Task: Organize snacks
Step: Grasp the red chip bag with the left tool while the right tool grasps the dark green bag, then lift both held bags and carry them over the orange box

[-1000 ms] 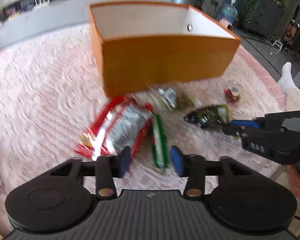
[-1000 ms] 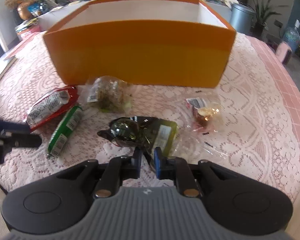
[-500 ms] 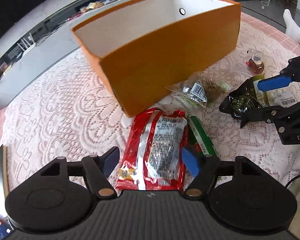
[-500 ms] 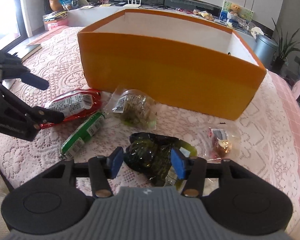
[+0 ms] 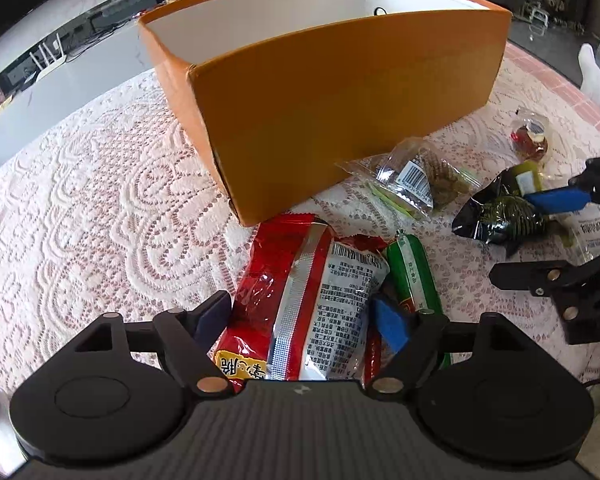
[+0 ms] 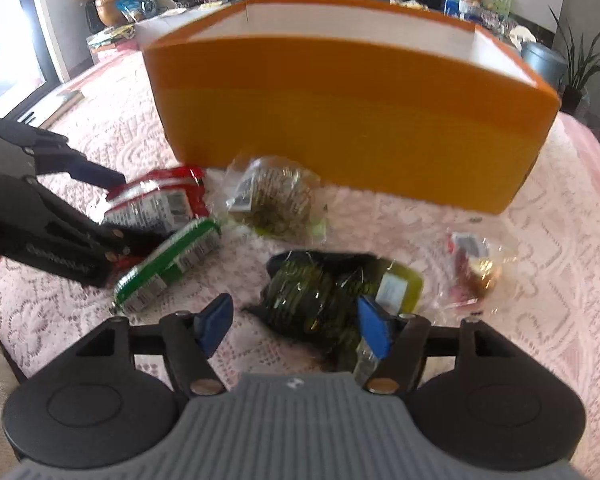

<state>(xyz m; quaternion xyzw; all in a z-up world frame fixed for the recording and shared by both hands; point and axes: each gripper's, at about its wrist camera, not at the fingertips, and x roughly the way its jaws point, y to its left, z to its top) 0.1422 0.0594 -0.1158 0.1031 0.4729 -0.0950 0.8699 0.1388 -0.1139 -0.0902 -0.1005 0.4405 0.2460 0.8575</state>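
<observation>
While the orange box [image 5: 340, 128] stands with its white interior showing nothing inside as far as either view reaches, all five snacks lie outside it on the lace-covered surface [image 5: 100, 200], so the sorting appears barely begun. Left tongs [image 5: 304, 316] are spread wide and straddle the near end of the red packet [image 5: 300, 292], one blue pad on either side of the wrapper; whether the pads touch it cannot be told. A green sausage stick [image 5: 412, 268] lies just beside the packet's right edge, partly under the right-hand pad. Right tongs [image 6: 296, 324] are likewise spread, flanking the dark green pouch [image 6: 312, 292] from its near end, with nothing pinched. Between the two pairs of tongs and the box wall sits a clear bag of brownish snacks [image 6: 276, 200], close to the box front. Farther right lies a small clear-wrapped sweet [image 6: 476, 268], well apart from the red packet. Both tools are held low over the surface and angled forward toward the box, the left approaching from the box's corner side, the right facing its long front wall. Judging by this stance, each tool is set to close on its own packet; every item remains to be lifted over the box's rim.
</observation>
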